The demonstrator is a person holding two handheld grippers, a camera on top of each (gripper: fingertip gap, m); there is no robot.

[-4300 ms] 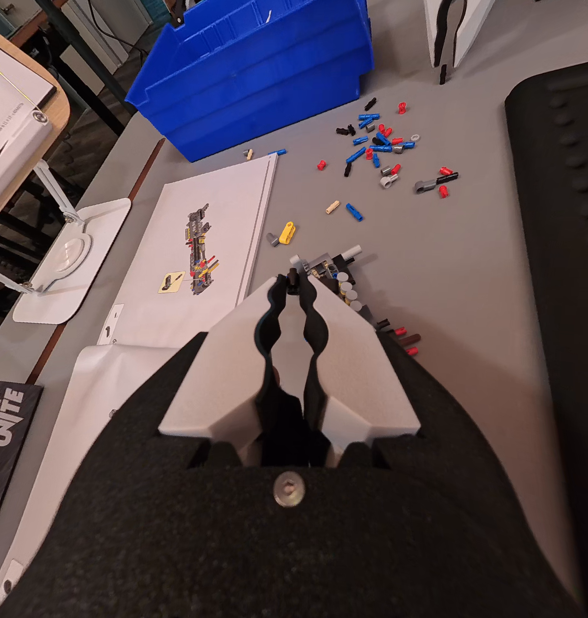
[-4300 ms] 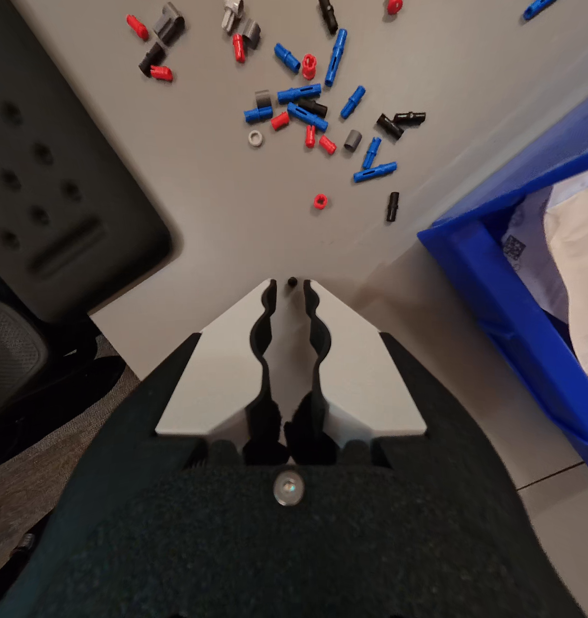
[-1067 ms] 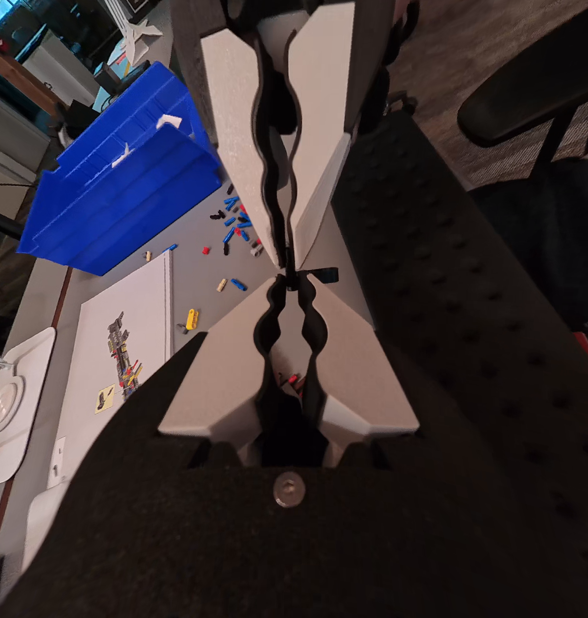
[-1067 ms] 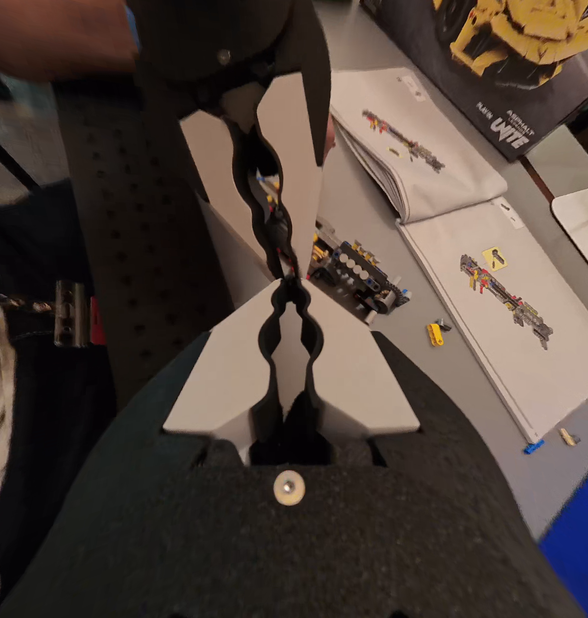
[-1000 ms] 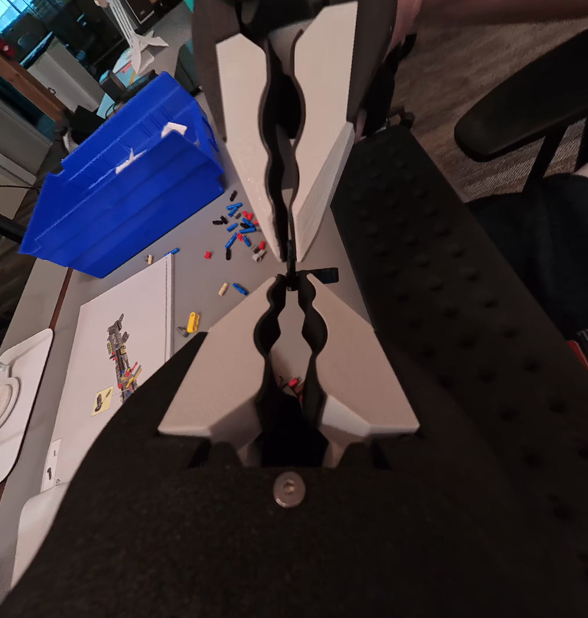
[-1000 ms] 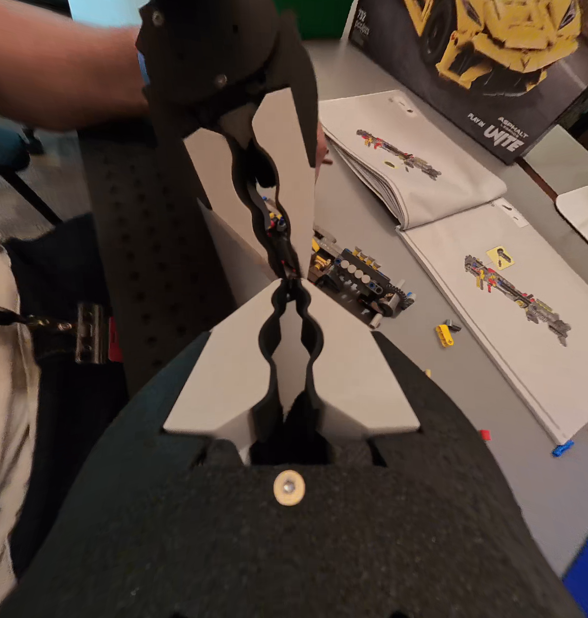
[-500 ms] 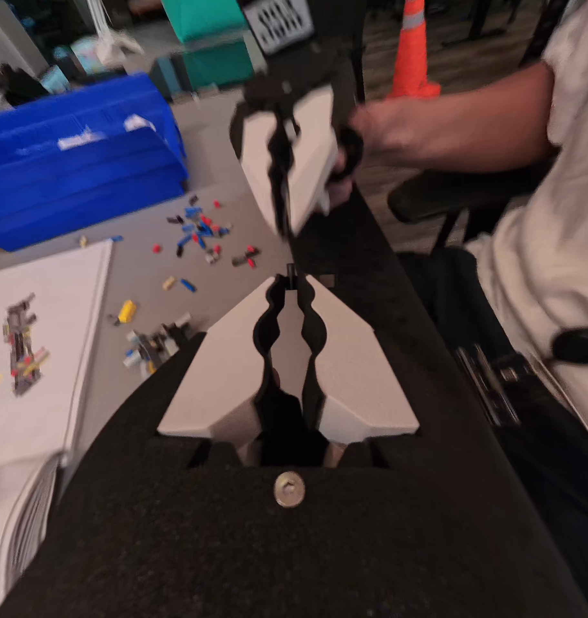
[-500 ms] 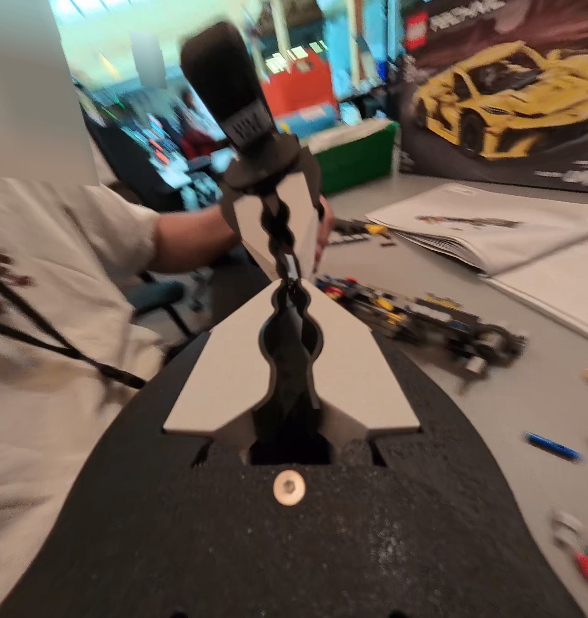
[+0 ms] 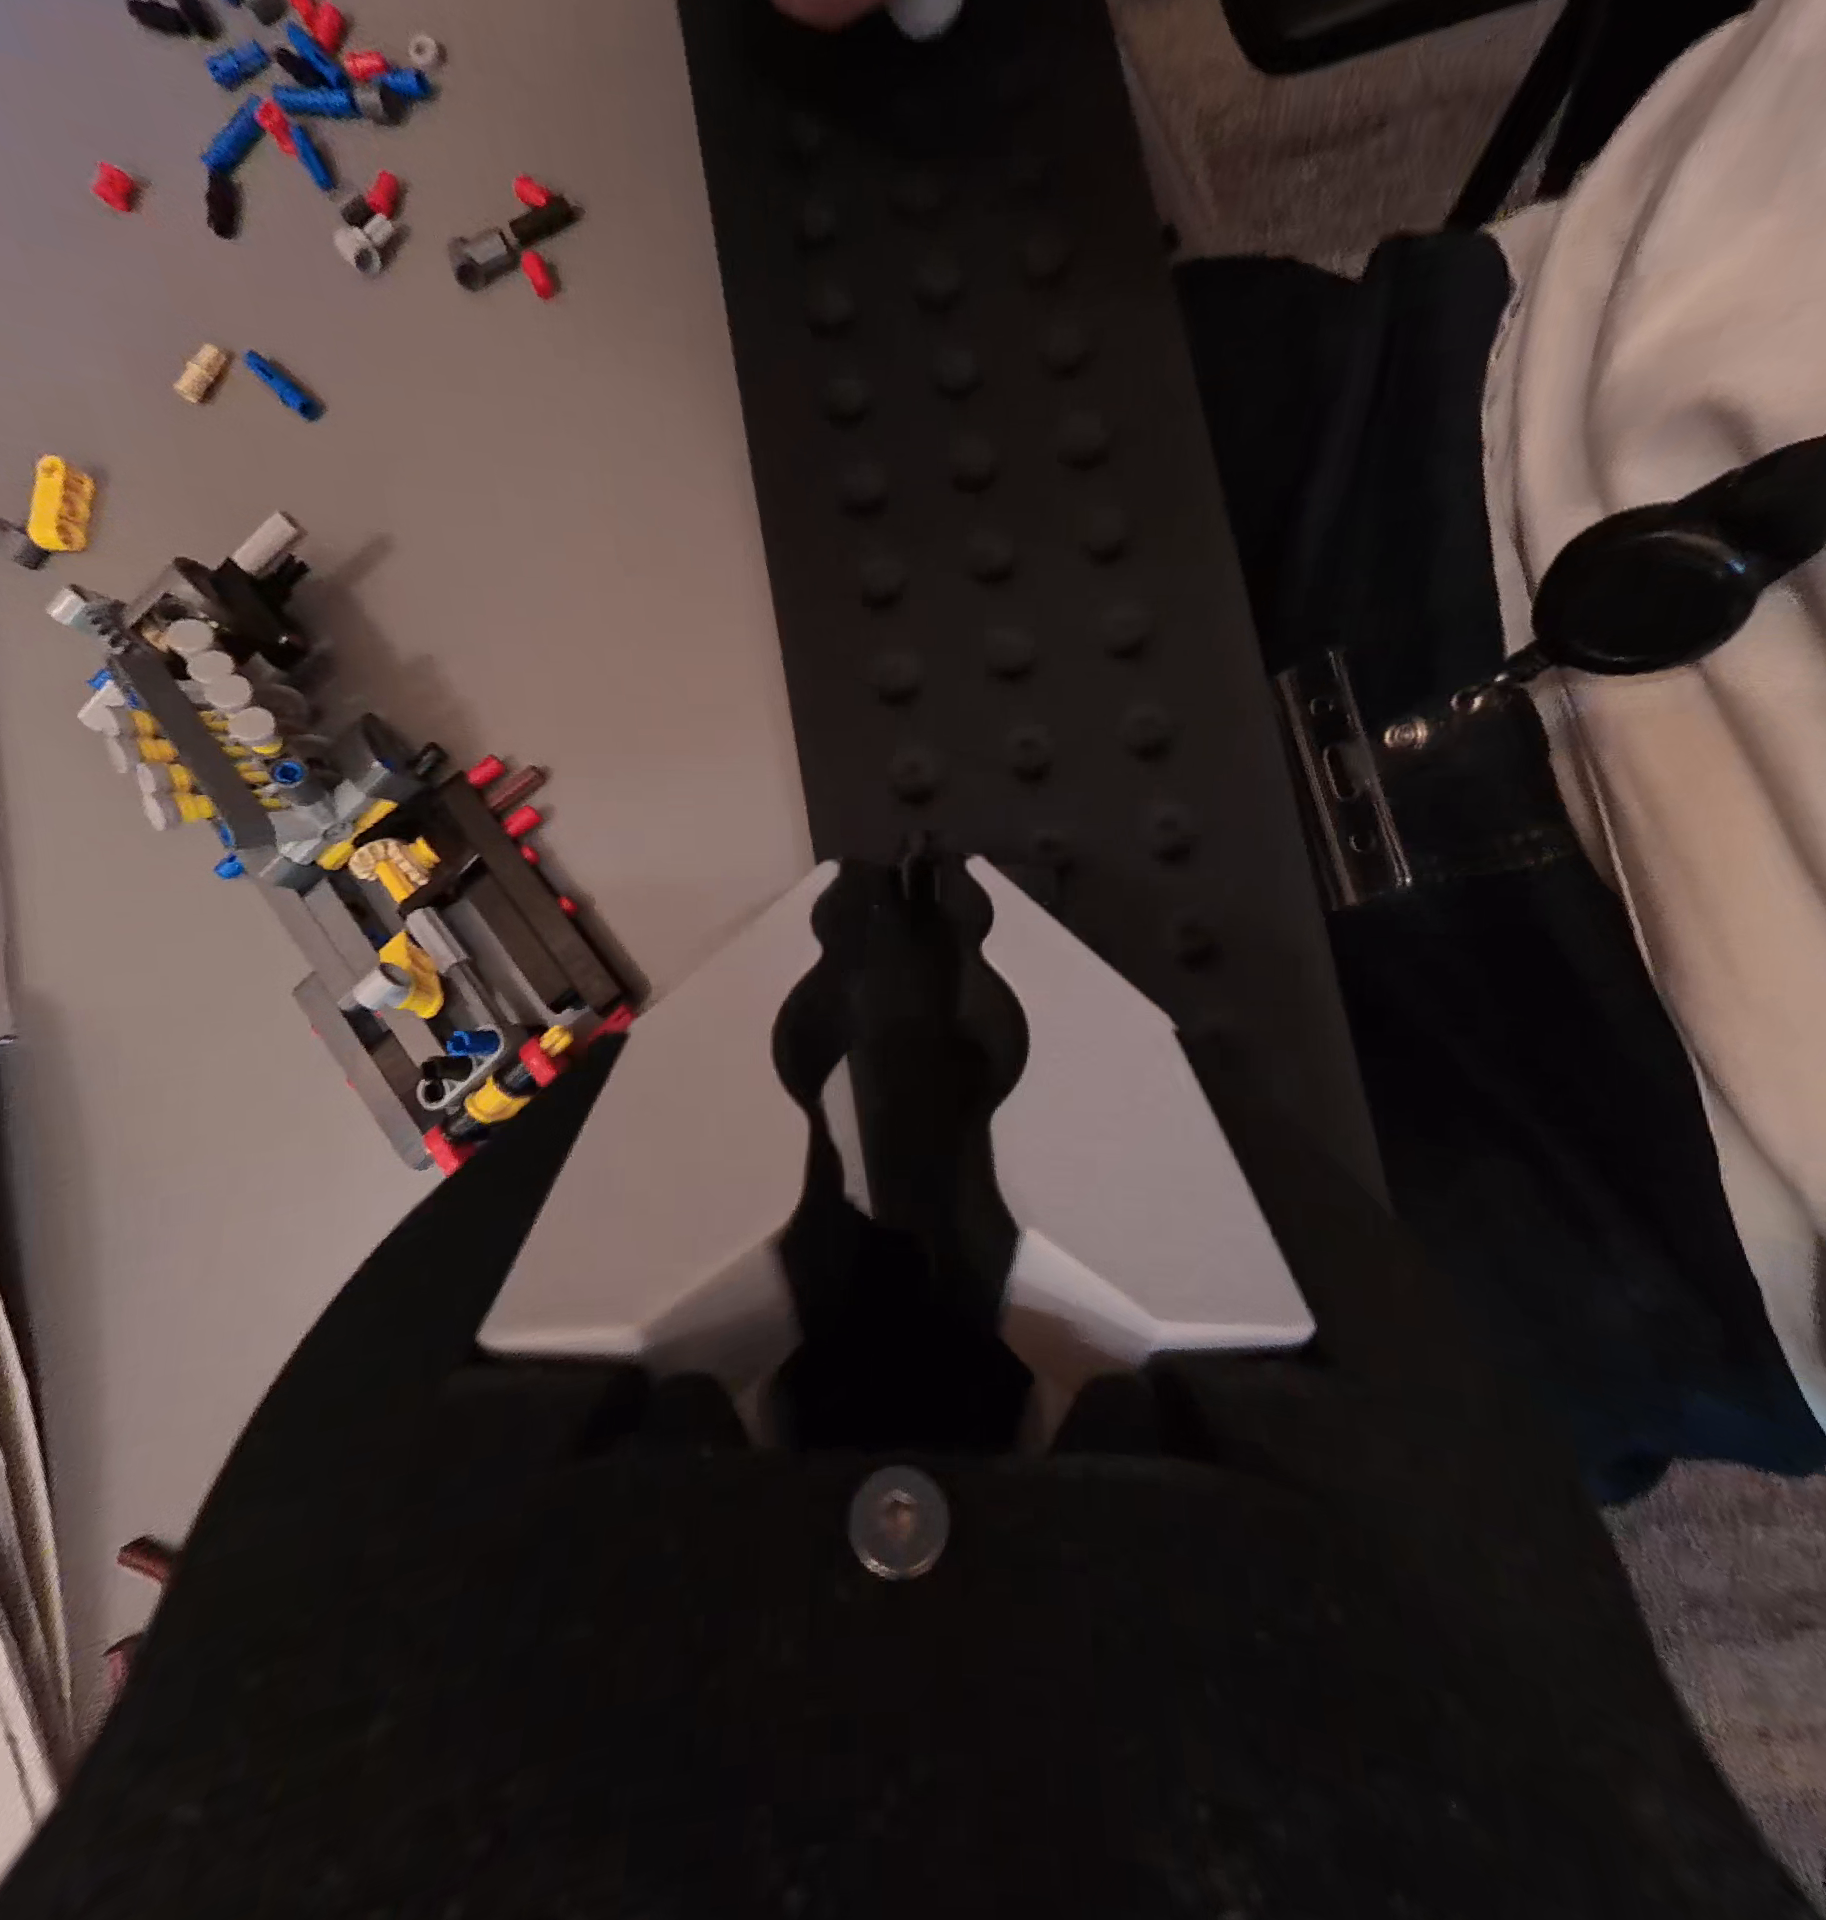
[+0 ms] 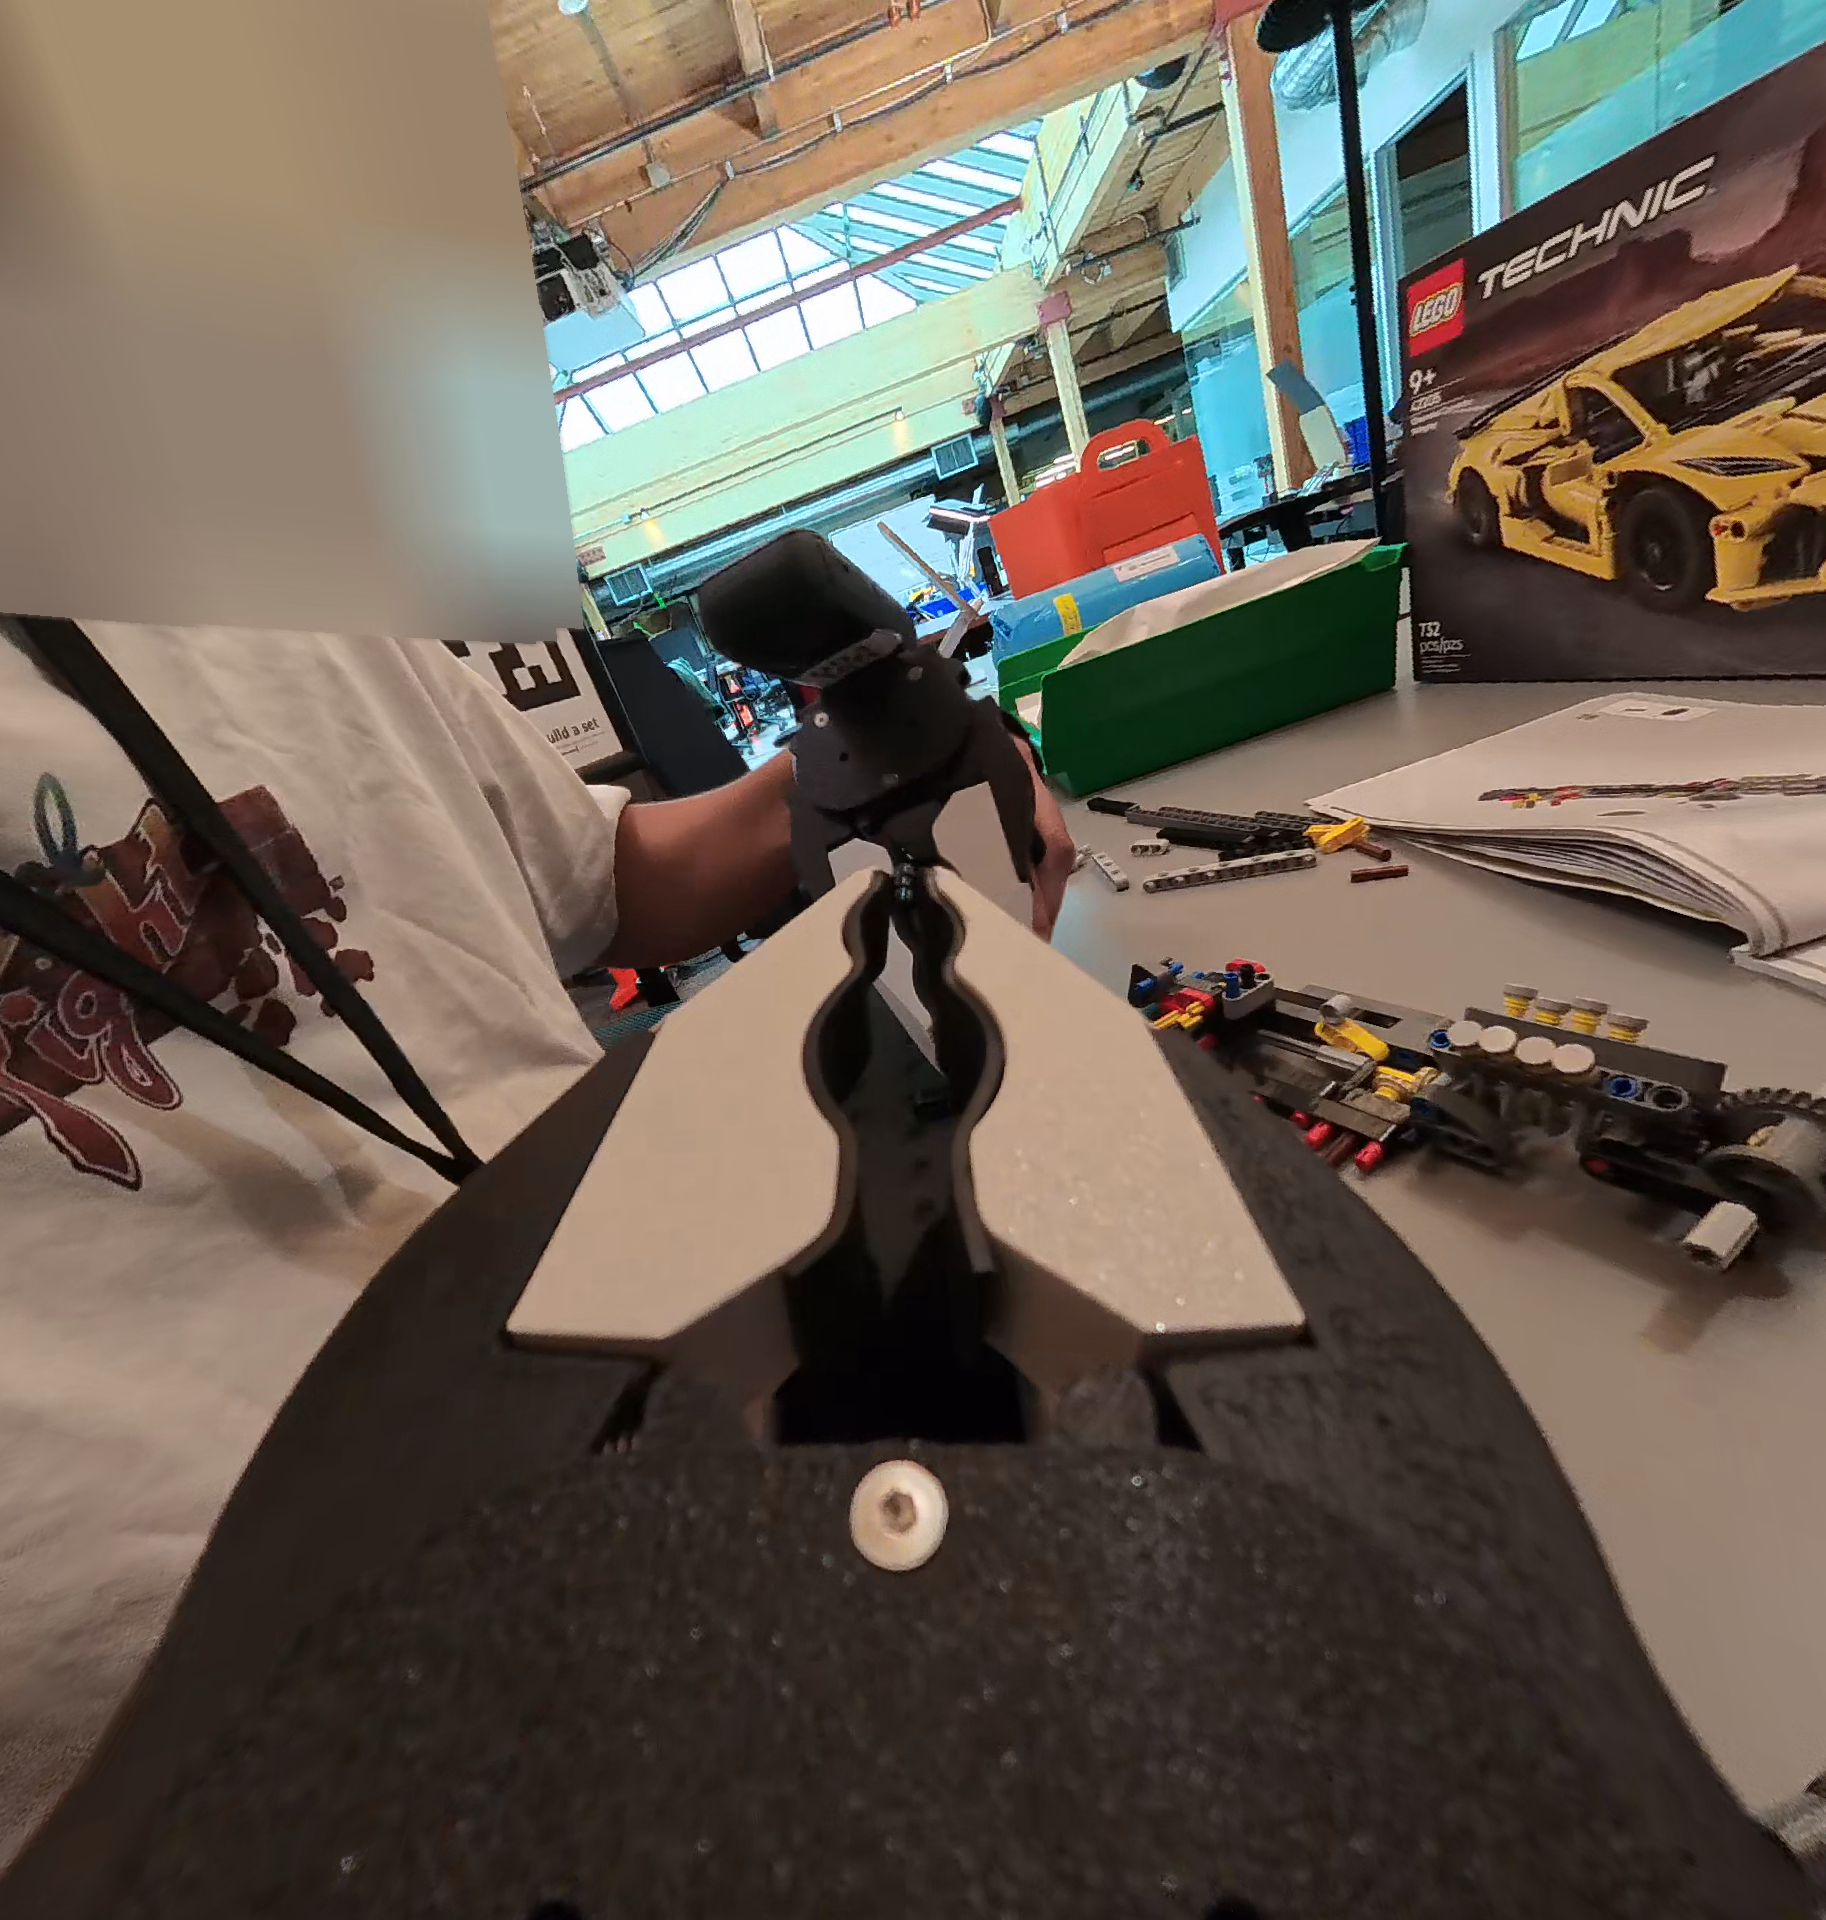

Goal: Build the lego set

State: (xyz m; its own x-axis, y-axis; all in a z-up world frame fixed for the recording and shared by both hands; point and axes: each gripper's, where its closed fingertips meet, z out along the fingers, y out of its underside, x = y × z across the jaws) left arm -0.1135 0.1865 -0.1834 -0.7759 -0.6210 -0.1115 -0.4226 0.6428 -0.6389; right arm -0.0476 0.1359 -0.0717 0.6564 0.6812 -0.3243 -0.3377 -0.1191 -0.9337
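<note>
The left gripper hangs above the near edge of the black studded mat, its fingertips pinched together on a small black pin that pokes out past them. The partly built chassis, a long grey frame with yellow, blue and red parts, lies on the grey surface just to the left of the mat. Beyond the chassis, loose blue, red and black pins are scattered near the mat's far left corner, and a yellow connector sits near the chassis's far end.

The right gripper has its tips closed on a small dark piece, too small to identify. Straight past it the left gripper shows again, held in a person's hand. The chassis lies on the surface to its right, with an open instruction booklet and the set's box standing behind it.
</note>
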